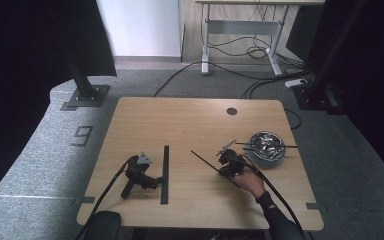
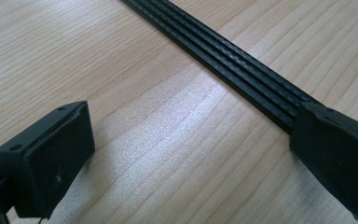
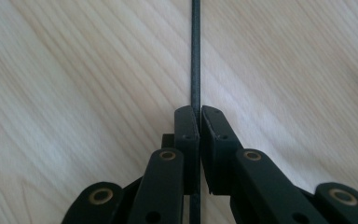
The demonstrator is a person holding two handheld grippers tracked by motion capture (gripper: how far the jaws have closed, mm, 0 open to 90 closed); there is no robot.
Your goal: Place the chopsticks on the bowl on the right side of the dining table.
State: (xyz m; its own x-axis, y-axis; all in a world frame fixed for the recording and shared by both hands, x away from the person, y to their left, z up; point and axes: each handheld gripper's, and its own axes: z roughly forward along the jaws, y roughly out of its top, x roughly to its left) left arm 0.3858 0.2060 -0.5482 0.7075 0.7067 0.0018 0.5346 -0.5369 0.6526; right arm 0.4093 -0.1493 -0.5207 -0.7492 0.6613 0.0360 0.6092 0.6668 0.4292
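**One mark on the floor**

From where I work, the only sign I can read is a single figure laid out in dark tape on the grey floor, left of the table: the tape mark reads like a "9", or a squared "g". I can read no label, brand or number on anything else.
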